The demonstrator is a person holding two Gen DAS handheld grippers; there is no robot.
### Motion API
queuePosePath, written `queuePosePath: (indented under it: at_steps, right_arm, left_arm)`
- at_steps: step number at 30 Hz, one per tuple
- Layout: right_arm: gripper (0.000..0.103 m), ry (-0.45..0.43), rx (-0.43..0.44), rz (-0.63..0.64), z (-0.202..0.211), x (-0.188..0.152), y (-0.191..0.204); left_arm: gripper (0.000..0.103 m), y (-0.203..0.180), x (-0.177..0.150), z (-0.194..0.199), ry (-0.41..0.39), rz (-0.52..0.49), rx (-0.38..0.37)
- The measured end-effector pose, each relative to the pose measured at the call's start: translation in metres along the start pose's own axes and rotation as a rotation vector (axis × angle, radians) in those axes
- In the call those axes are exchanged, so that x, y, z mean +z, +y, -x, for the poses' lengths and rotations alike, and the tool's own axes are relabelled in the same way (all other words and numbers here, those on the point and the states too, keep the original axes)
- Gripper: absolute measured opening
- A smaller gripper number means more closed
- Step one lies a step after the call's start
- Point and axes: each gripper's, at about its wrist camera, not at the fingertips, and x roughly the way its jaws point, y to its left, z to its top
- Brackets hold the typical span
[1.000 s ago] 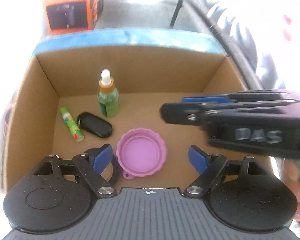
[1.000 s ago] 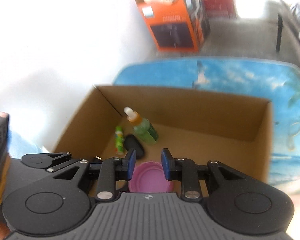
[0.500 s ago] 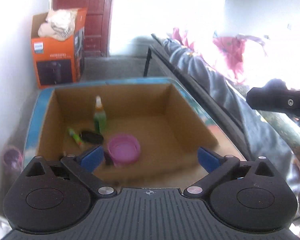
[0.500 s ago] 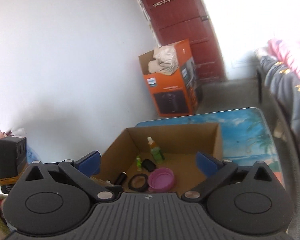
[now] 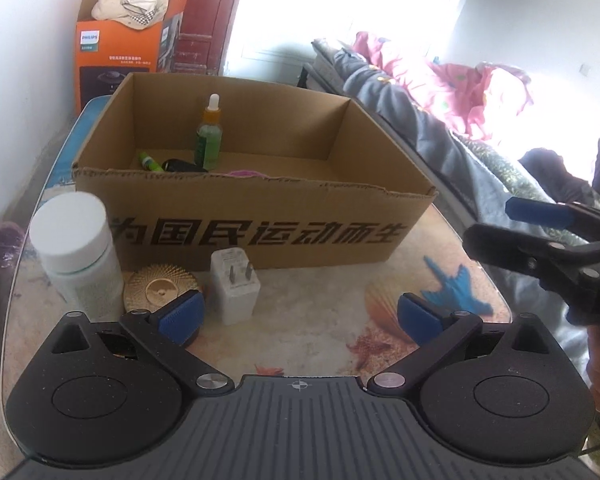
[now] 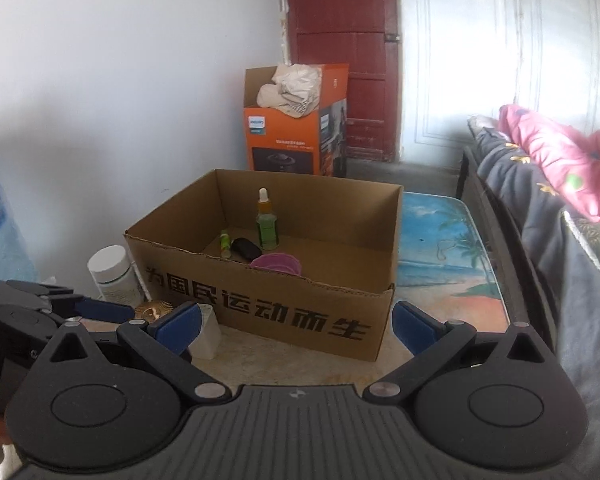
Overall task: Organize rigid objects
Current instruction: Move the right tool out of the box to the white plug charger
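A cardboard box [image 5: 260,232] stands on the beach-print table [image 5: 440,248]. Inside it are a green dropper bottle [image 5: 209,140], a small green tube [image 5: 150,162], a black oval item [image 5: 182,166] and a pink lid [image 5: 246,173], mostly hidden by the front wall. In front of the box stand a white pill bottle [image 5: 76,248], a gold disc [image 5: 162,284] and a white plug adapter [image 5: 234,286]. My left gripper [image 5: 300,314] is open and empty, low over the table beside the adapter. My right gripper [image 6: 296,326] is open and empty before the box [image 6: 260,312].
An orange carton [image 6: 296,136] with cloth on top stands on the floor behind the table. A bed with grey and pink bedding [image 5: 440,92] runs along the right. My right gripper [image 5: 496,224] shows at the right edge of the left wrist view.
Both grippers have drawn back from over the box's inside to the table in front of it. The right jaws went from nearly shut to wide open; the left jaws widened too.
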Motion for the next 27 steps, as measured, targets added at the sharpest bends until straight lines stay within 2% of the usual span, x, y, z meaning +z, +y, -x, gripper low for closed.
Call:
queuePosePath:
  at_steps: [2,5,9,12,15,18,20,23,25,27]
  right_arm:
    - [0.103,-0.018,-0.017,0.038,0.002,0.001,0.007]
    - [0.103,-0.038,0.024,0.022,0.007,0.003,0.007]
    - [0.103,-0.085,0.190,-0.113,0.001,0.005,0.000]
    - [0.103,-0.052,0.277,-0.200,-0.018,0.005,-0.003]
    - [0.103,-0.005,0.316,-0.240,-0.042,-0.001,-0.001]
    - [0.095,0.051,0.343,-0.270,-0.064,-0.007,0.002]
    - [0.081,0.096,0.369,-0.313,-0.080,-0.012,0.000]
    - [0.067,0.151,0.392,-0.364,-0.101,-0.016,-0.001]
    - [0.063,0.179,0.399,-0.391,-0.112,-0.016,-0.003]
    - [0.058,0.197,0.413,-0.411,-0.120,-0.018,-0.004]
  left_arm:
    - [0.103,0.001,-0.005,0.002,-0.013,-0.014,0.009]
    - [0.103,0.000,-0.010,0.002,-0.035,-0.049,0.008]
    - [0.103,-0.008,-0.022,0.003,-0.086,-0.120,-0.003]
    - [0.103,-0.020,-0.033,-0.006,-0.093,-0.206,0.045]
    - [0.103,-0.031,-0.043,-0.019,-0.094,-0.294,0.128]
    - [0.100,-0.036,-0.050,-0.030,-0.103,-0.355,0.204]
    - [0.097,-0.035,-0.053,-0.038,-0.099,-0.380,0.235]
    - [0.092,-0.035,-0.055,-0.046,-0.092,-0.395,0.262]
    - [0.081,-0.038,-0.055,-0.048,-0.096,-0.416,0.277]
    - [0.075,-0.039,-0.054,-0.051,-0.083,-0.418,0.284]
